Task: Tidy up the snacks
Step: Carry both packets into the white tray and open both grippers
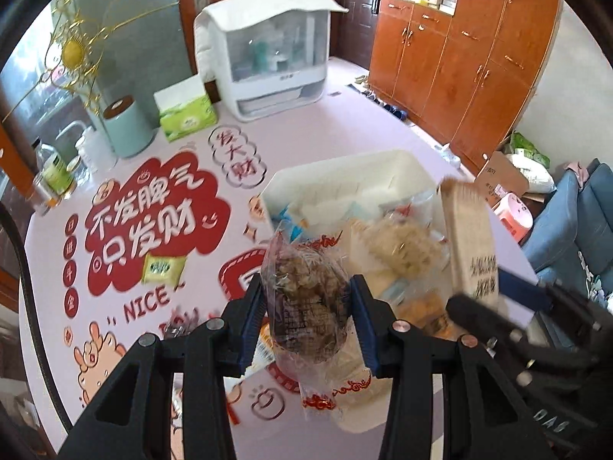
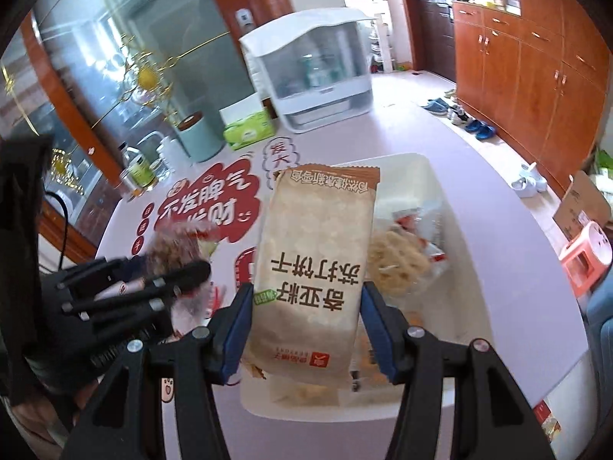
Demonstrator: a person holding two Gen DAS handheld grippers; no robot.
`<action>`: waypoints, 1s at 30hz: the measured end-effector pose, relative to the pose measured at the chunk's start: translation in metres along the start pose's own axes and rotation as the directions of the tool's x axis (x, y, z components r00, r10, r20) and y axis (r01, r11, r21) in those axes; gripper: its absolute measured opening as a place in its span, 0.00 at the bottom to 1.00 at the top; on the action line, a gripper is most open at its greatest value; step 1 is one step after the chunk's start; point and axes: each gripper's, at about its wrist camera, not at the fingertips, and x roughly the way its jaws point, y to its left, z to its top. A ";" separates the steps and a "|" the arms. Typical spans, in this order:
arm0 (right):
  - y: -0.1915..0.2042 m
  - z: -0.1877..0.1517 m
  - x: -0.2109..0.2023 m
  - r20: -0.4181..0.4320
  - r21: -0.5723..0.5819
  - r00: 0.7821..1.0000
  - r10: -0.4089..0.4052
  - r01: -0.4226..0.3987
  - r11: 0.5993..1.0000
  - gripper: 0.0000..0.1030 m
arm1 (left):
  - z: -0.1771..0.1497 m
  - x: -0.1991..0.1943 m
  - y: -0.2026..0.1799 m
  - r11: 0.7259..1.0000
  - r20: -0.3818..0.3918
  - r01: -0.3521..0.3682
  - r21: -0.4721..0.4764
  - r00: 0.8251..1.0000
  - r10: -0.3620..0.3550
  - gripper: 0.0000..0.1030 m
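Observation:
My left gripper (image 1: 308, 303) is shut on a clear wrapped brown nut snack (image 1: 306, 299) and holds it above the near left edge of the white bin (image 1: 337, 165). My right gripper (image 2: 306, 306) is shut on a tan cracker packet (image 2: 314, 268), held upright over the bin (image 2: 459, 260). The bin holds several wrapped snacks, among them a pale crispy cake (image 1: 402, 249). The cracker packet shows in the left wrist view (image 1: 467, 237) at the right. A small green packet (image 1: 163, 268) lies on the table to the left.
At the back of the round pink table (image 1: 345, 122) stand a white cup cabinet (image 1: 268, 57), a green tissue box (image 1: 187, 115), a mint canister (image 1: 124, 126) and jars (image 1: 57, 176). Wooden cupboards (image 1: 479, 50), a pink stool (image 2: 586, 257) and shoes (image 2: 471, 119) are beyond the table.

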 end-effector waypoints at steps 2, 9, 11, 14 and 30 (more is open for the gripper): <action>-0.010 0.001 0.001 -0.003 0.010 1.000 -0.006 0.006 1.000 0.54 | 0.008 0.000 -0.006 1.000 0.012 -0.008 0.007 1.000 0.008 0.41; -0.027 0.008 0.004 -0.007 0.014 1.000 -0.020 0.020 1.000 0.54 | 0.028 0.011 -0.021 1.000 0.018 -0.011 0.010 1.000 0.011 0.41; -0.028 0.011 0.004 -0.001 0.003 1.000 -0.028 0.028 1.000 0.52 | 0.030 0.013 -0.025 1.000 0.017 -0.011 0.017 1.000 0.011 0.41; -0.027 0.019 0.005 0.009 -0.021 0.999 -0.035 0.035 0.999 0.36 | 0.033 0.020 -0.031 0.999 0.009 -0.017 0.035 1.000 0.017 0.41; -0.048 0.019 0.030 -0.074 0.047 0.994 -0.084 0.088 0.995 0.37 | 0.022 0.027 -0.044 0.984 0.029 -0.128 0.127 0.992 0.125 0.82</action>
